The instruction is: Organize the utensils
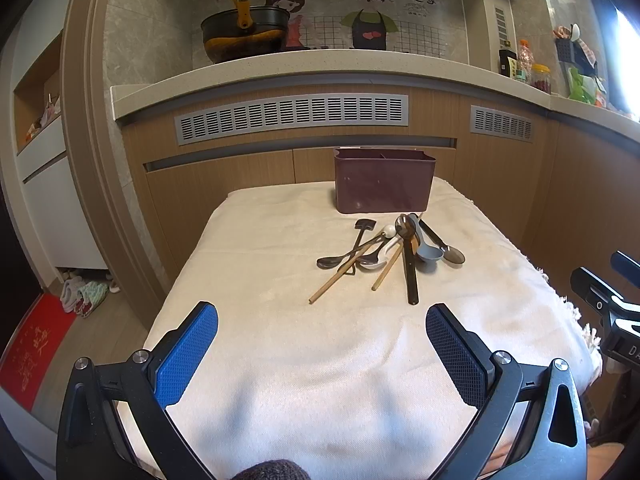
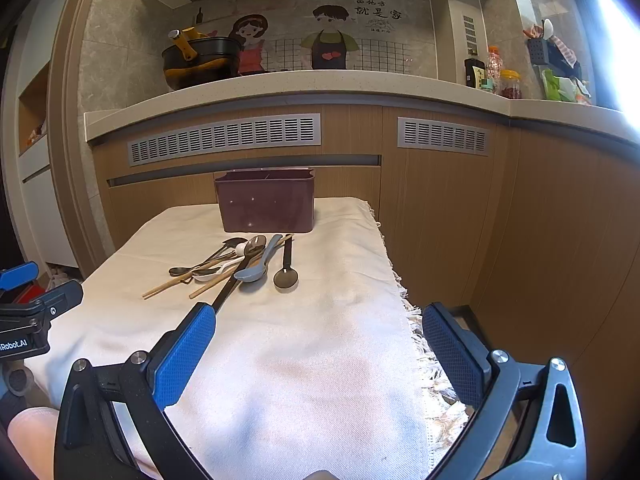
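Note:
A maroon utensil holder (image 1: 384, 186) stands at the far end of the cloth-covered table (image 1: 280, 320); it also shows in the right wrist view (image 2: 266, 202). In front of it lies a pile of utensils (image 1: 384, 248): dark spoons, a grey-blue spoon (image 2: 256, 266), a white spoon, a small black spatula (image 1: 362, 230) and wooden chopsticks (image 1: 344, 276). The pile also shows in the right wrist view (image 2: 240, 264). My left gripper (image 1: 322, 320) is open and empty over the near part of the table. My right gripper (image 2: 318, 322) is open and empty near the table's right edge.
A kitchen counter (image 1: 320, 68) with a black wok (image 1: 244, 34) and jars (image 1: 528, 68) runs behind the table. Wooden cabinets stand right of the table. The cloth's fringed edge (image 2: 416, 320) hangs on the right. A red mat (image 1: 36, 348) lies on the floor at left.

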Tool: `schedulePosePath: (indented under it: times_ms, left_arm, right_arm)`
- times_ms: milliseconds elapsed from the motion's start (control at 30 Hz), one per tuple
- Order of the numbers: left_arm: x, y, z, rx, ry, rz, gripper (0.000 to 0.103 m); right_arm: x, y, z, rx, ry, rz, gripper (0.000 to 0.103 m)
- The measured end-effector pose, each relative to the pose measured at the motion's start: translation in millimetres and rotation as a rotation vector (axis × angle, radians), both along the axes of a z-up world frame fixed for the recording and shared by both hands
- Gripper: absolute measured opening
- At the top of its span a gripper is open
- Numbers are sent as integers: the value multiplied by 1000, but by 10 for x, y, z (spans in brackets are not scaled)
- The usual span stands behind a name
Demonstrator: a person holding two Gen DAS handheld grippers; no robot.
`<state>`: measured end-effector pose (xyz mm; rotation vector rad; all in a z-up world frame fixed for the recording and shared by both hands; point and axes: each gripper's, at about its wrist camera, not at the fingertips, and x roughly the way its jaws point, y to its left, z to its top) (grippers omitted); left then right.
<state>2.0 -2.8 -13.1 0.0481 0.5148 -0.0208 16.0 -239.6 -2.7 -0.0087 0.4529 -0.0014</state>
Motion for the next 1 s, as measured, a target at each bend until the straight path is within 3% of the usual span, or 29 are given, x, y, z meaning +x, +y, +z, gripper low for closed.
schedulePosePath:
  times_ms: [1000]
  left_arm:
    - [30, -23, -39, 7, 19, -15, 103]
  right_arm:
    - [25, 7, 1, -10, 0, 5, 103]
